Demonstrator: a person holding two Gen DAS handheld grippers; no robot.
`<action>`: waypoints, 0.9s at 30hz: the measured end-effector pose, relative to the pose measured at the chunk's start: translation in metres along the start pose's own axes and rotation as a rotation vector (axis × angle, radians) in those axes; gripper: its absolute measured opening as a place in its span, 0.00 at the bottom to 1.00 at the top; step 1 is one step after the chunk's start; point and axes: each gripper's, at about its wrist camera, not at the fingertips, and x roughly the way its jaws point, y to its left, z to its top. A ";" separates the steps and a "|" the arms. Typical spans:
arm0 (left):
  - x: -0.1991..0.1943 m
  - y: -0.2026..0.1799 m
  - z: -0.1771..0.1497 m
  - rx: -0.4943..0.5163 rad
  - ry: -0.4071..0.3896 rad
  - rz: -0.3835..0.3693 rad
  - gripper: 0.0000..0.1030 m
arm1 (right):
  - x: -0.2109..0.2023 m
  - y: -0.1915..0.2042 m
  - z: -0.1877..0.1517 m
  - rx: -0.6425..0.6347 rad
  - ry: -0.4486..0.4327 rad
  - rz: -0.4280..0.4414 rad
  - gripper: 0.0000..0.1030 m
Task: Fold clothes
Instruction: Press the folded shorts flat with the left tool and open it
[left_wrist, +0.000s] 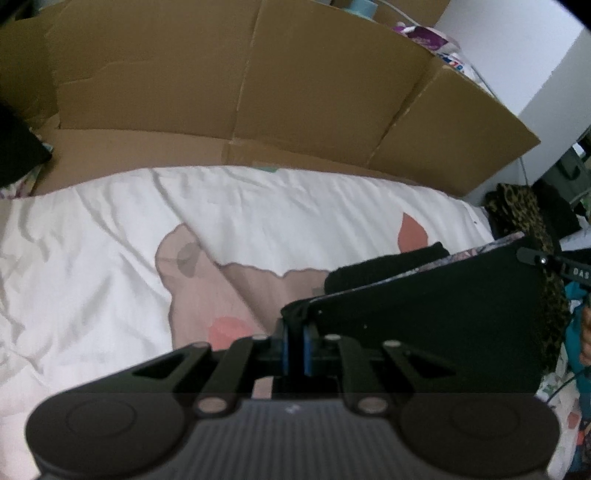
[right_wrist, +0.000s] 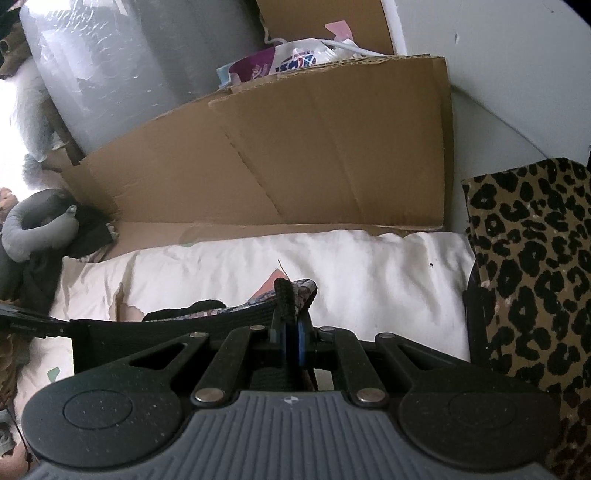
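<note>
A black garment (left_wrist: 424, 317) with a patterned inner lining is held stretched between both grippers above the white bedspread (left_wrist: 110, 258). My left gripper (left_wrist: 295, 332) is shut on its left corner. The other gripper's tip (left_wrist: 543, 260) pinches the far right corner. In the right wrist view, my right gripper (right_wrist: 293, 325) is shut on the garment's edge (right_wrist: 184, 328), which runs off to the left; a bunched fold (right_wrist: 291, 291) sticks up above the fingers. The left gripper's tip (right_wrist: 22, 319) shows at the left edge.
Flattened cardboard sheets (left_wrist: 258, 92) (right_wrist: 295, 155) stand along the back of the bed. A leopard-print cloth (right_wrist: 535, 277) lies at the right, also in the left wrist view (left_wrist: 517, 210). A grey neck pillow (right_wrist: 37, 229) and dark clothes lie at the left.
</note>
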 end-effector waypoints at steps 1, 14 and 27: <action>0.002 0.001 0.001 -0.003 -0.003 -0.001 0.08 | 0.002 0.000 0.001 0.000 0.001 -0.005 0.04; 0.025 0.013 0.011 -0.010 0.008 0.013 0.07 | 0.021 0.000 0.009 -0.013 0.007 -0.025 0.04; 0.056 0.019 0.016 0.004 0.074 0.013 0.09 | 0.042 -0.002 0.008 -0.034 0.043 -0.076 0.07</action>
